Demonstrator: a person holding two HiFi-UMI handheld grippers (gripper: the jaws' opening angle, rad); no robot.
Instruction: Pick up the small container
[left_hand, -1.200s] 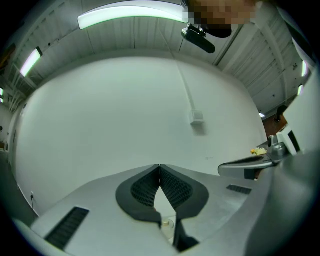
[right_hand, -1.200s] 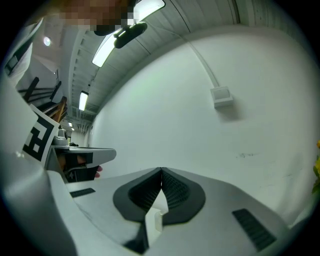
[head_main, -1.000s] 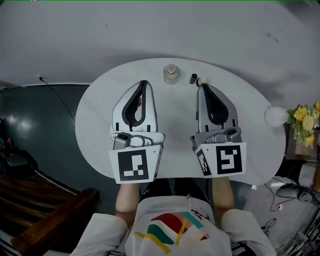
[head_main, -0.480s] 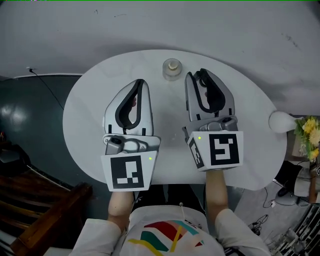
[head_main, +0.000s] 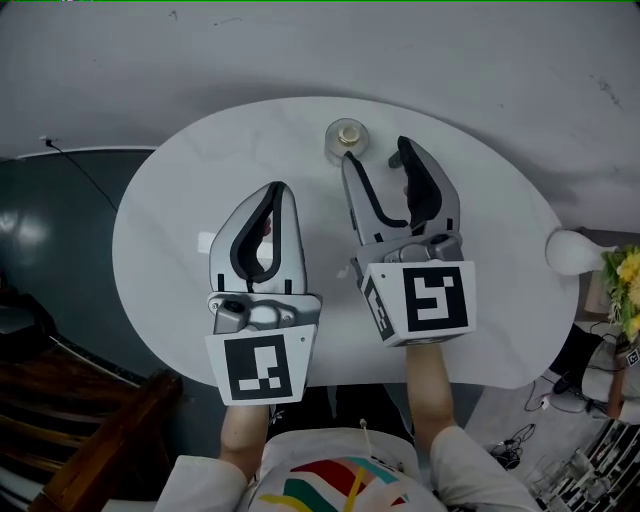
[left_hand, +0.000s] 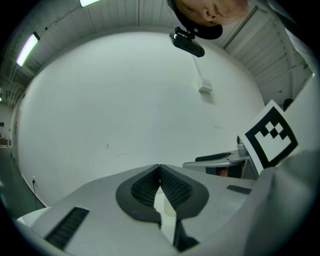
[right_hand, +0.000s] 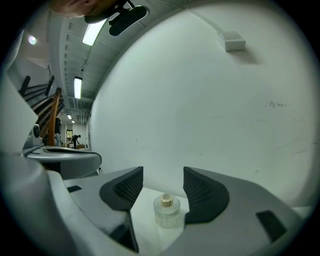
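White and oval, the worktop (head_main: 170, 250) curves away on every side. Its far edge runs close to a pale wall (head_main: 450, 50), its left edge hangs over dark floor (head_main: 50, 230), and its near edge lies just in front of the person.

One small container (head_main: 346, 138), clear with a pale cap, stands near the far edge and about midway across, with only a narrow strip of worktop behind it. It is the only loose thing on the surface. Bare worktop spreads wide to its left and right.

Two grippers lie over the middle. The left gripper (head_main: 275, 190) has its jaws together with nothing between them, and it sits well short of the container with free surface ahead and to its left. The right gripper (head_main: 375, 155) reaches further, and its jaws are opening. In the right gripper view the container (right_hand: 167, 210) stands in the gap between them, and neither pad touches it. In the head view it sits just beyond the tip of that gripper's left jaw.

Off the right edge are one white globe (head_main: 570, 250) and one bunch of yellow flowers (head_main: 628, 275).
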